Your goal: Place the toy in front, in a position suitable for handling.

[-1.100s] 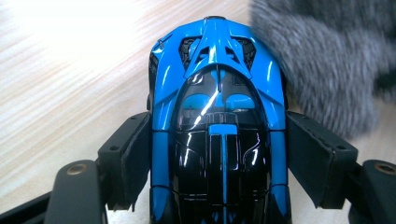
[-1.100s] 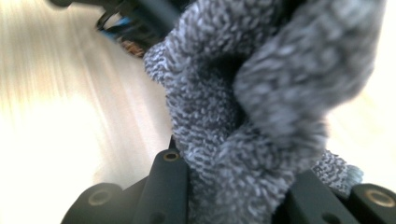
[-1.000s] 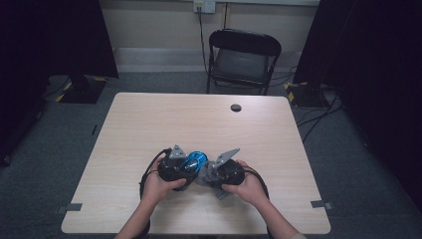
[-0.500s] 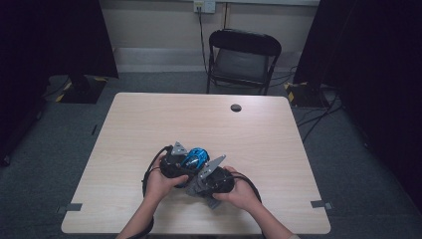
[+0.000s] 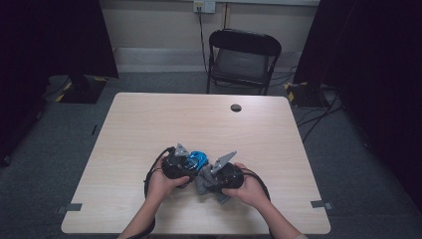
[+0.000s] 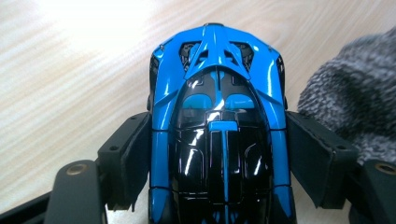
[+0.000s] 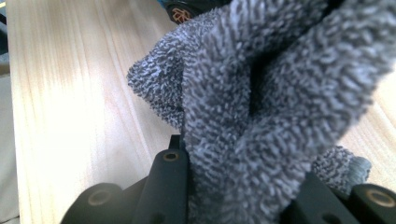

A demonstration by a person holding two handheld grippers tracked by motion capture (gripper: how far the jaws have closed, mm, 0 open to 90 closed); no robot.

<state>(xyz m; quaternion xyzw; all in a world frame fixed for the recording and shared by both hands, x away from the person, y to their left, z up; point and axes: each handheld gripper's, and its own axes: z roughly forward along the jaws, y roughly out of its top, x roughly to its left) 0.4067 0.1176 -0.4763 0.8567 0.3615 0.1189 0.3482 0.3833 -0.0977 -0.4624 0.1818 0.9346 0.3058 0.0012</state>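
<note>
A shiny blue and black toy car [image 6: 219,135] [image 5: 194,160] sits on the wooden table [image 5: 149,129], pinched on both sides by my left gripper [image 6: 219,158] [image 5: 185,160], which is shut on it. My right gripper [image 7: 243,186] [image 5: 208,178] is shut on a grey fuzzy cloth [image 7: 261,93] [image 5: 203,180]. The cloth hangs bunched right beside the car, and its edge shows in the left gripper view [image 6: 355,102]. A wheel of the car [image 7: 180,11] peeks out past the cloth in the right gripper view.
A small black round cap [image 5: 236,107] sits in the table near the far edge. A black folding chair [image 5: 243,55] stands behind the table. Cables [image 5: 308,114] run over the floor at the right. Both hands work near the table's front middle.
My right gripper with the cloth has moved left, closer to the car and the left gripper. The left gripper has held the car in place.
</note>
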